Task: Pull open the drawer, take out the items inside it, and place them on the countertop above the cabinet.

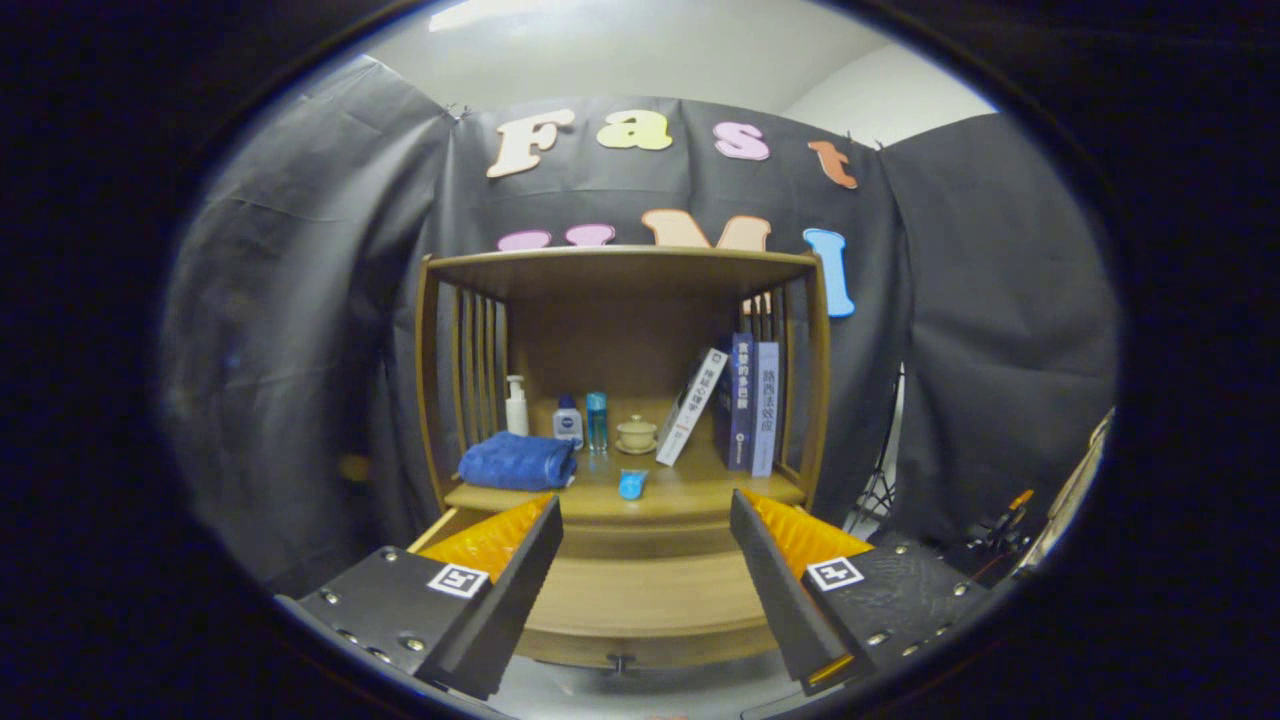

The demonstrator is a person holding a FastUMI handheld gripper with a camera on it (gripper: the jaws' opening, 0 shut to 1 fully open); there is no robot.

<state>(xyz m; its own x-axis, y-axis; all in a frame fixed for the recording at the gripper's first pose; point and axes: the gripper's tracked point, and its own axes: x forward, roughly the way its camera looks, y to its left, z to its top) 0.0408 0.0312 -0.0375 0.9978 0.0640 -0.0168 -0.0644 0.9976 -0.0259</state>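
Observation:
The wooden cabinet (620,262) stands straight ahead. Its drawer (640,632) is pulled out towards me, with a small dark knob (620,662) on the front; the part of its inside that I see between the fingers is bare wood. A small blue item (632,484) lies on the countertop (700,492) near its front edge, just beyond the fingertips. My gripper (645,510) is open above the drawer, fingers wide apart with nothing between them.
Further back on the countertop are a folded blue towel (517,462), a white pump bottle (516,405), two small bottles (581,420), a lidded cup (636,434) and leaning books (745,405). A tripod stand (880,490) is to the cabinet's right.

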